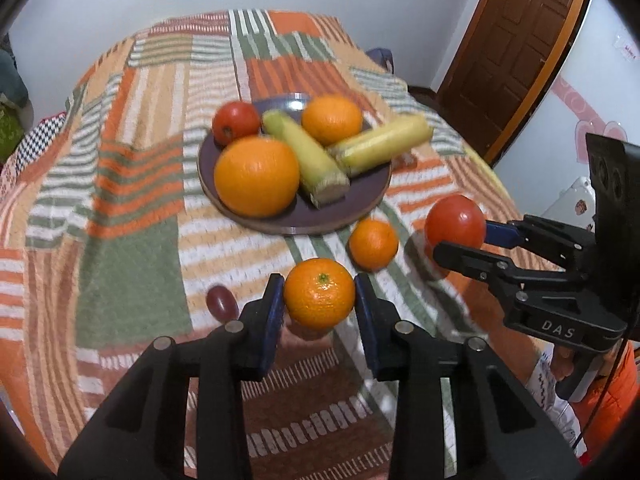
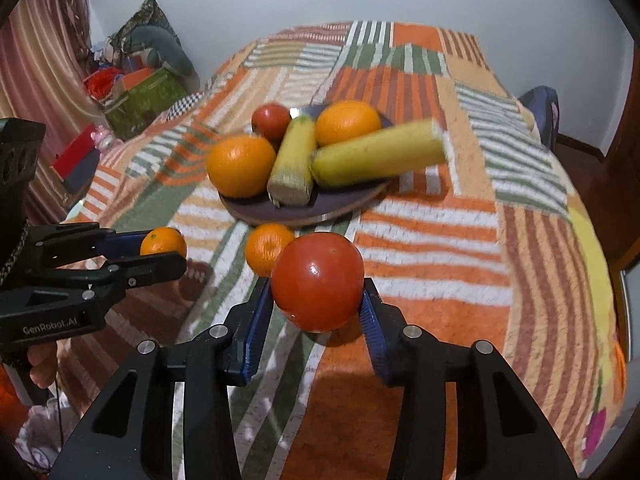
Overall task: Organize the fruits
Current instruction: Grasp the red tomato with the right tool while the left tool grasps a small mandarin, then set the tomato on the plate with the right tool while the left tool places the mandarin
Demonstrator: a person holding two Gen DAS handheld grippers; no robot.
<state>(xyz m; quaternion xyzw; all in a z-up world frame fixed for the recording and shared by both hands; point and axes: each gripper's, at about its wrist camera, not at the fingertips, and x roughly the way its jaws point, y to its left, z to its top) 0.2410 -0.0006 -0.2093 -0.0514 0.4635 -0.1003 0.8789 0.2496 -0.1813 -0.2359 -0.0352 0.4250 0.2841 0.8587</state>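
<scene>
My left gripper point(image 1: 320, 294) is shut on a small mandarin point(image 1: 319, 293) and holds it above the cloth, in front of the dark plate point(image 1: 372, 192). It also shows in the right wrist view point(image 2: 160, 250) at the left. My right gripper point(image 2: 318, 300) is shut on a red tomato point(image 2: 318, 281); it also shows in the left wrist view point(image 1: 460, 232). The plate point(image 2: 352, 200) holds two oranges point(image 1: 257, 176), a tomato point(image 1: 236, 122) and two yellow corn cobs point(image 1: 304, 156). A loose mandarin point(image 1: 373, 244) lies on the cloth between the plate and both grippers. A dark grape point(image 1: 219, 300) lies left of the left gripper.
A striped orange, green and white cloth point(image 1: 132, 200) covers the round table. A brown door point(image 1: 516, 48) stands at the right. Boxes and clutter point(image 2: 136, 92) sit on the floor at the left. A chair back point(image 2: 544, 112) is beyond the table's far right edge.
</scene>
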